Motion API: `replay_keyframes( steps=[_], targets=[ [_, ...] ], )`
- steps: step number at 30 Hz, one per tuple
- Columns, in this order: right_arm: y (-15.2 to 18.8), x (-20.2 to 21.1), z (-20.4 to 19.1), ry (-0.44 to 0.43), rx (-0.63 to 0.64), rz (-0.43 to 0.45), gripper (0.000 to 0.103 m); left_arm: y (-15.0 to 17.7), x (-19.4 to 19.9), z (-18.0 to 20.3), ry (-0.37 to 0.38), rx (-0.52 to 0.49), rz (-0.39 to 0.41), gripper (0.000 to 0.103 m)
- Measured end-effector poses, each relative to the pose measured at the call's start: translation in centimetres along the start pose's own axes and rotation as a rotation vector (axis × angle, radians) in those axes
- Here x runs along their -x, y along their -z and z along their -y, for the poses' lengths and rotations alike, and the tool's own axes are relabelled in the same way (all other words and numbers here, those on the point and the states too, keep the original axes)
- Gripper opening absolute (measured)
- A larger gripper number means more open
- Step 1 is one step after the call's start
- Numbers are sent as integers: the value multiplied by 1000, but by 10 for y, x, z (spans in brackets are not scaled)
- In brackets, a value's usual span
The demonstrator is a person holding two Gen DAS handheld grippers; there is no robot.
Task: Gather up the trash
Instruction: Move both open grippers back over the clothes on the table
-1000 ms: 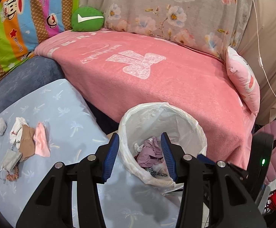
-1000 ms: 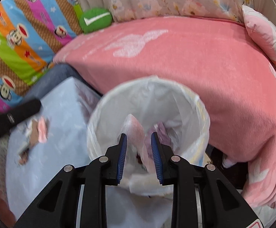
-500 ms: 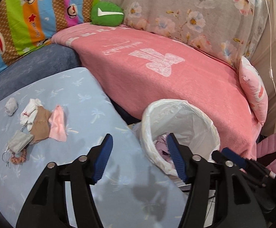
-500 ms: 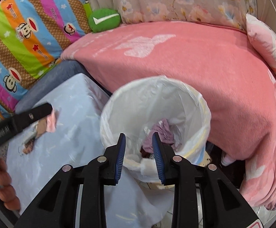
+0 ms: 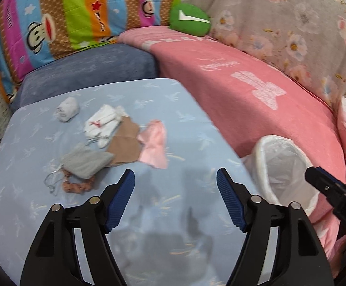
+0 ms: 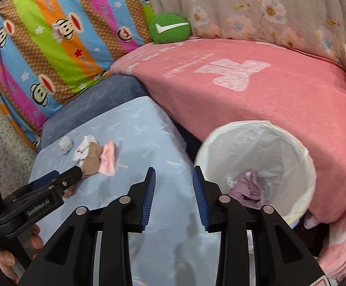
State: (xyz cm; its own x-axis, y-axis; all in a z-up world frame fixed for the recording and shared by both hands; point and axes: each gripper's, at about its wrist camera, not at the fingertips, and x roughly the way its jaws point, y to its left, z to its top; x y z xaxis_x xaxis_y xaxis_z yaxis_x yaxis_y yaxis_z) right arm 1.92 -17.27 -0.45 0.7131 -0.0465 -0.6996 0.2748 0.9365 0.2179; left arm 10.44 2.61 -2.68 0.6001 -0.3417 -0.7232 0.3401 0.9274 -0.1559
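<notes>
The left gripper hangs over the blue table at lower centre of its view, jaws spread wide with nothing between them. The trash sits in a cluster at left centre of that frame: a white wad, a white tissue, a brown paper, a pink scrap, a grey mask and a brown braid under the mask's lower edge; the pieces overlap or touch, except the wad, which lies just apart. The bin, lined with a white bag, stands at right, beside the table and against the pink blanket. In the right view, the right gripper is empty, jaws at a moderate gap, between table and bin, where purple trash lies inside.
</notes>
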Motion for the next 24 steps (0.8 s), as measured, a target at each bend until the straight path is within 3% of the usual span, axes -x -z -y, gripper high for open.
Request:
replay_keyframes(
  steps=[9,16,24],
  targets=[
    [-5,-30,-65,-67,63,-25,34,5,2,-67,-81,72,-4,69],
    [-4,-53,-103,-109,92,-60,34,11,1,-109,-125,141,-4,78],
    [5,-93,-151,-184,128,-142,34,21,-4,-151,-166,199,-27,79]
  ],
)
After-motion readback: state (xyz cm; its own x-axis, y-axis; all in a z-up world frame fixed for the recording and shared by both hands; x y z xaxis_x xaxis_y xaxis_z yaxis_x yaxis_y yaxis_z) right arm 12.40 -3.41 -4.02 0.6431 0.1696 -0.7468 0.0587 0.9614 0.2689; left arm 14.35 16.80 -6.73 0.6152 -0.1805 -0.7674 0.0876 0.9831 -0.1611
